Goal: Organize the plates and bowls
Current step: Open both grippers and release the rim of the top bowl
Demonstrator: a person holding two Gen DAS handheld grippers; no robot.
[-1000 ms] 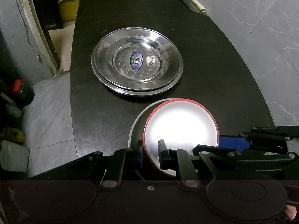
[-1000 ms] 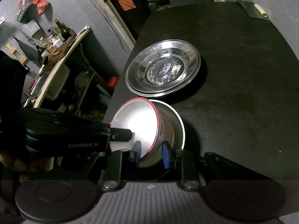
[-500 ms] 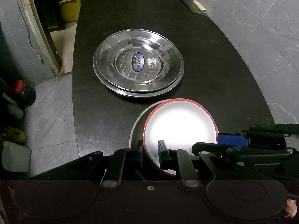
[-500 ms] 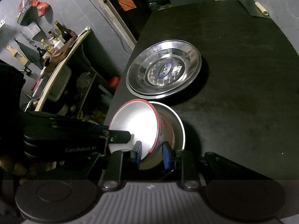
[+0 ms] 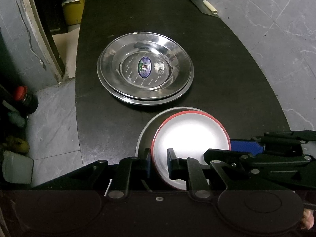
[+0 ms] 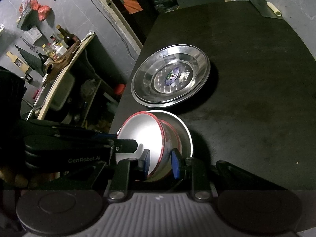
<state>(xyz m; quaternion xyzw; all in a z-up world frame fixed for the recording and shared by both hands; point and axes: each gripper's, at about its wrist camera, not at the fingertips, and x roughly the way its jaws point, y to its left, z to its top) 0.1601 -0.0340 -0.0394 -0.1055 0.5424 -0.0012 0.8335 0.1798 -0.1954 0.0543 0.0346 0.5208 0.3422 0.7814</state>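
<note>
At the near edge of the dark oval table (image 5: 227, 83), a white enamel bowl with a red rim (image 5: 191, 138) sits tilted inside a second, plain white-rimmed bowl (image 6: 186, 136). Both grippers are clamped on the red-rimmed bowl's wall, one finger inside and one outside. The left gripper (image 5: 159, 161) pinches the near-left part of the rim. The right gripper (image 6: 161, 163) pinches the rim on the opposite side and shows in the left view as a black linkage with a blue pad.

Further back, near the table's middle and well apart from the bowls, lie two stacked round stainless steel plates (image 5: 145, 68). The upper one carries an oval sticker and sits slightly off-centre on the lower.

Handling judgement:
- Bowl looks thin-walled and stiff, probably light. It should not flex under the pads.
- Glazed surface is likely slippery, and the pads bear on a narrow curved strip. A rim pinch could rotate if the load goes to one side only.
- Enamel chips on impact, so it should be set down gently onto the lower bowl.
- Best hold: at the rim, opposite sides, as now. The rolled red lip gives the pads a stop.
- Steel plates: rigid, smooth, low lip. They would need an edge grip at the overhanging rim.
</note>
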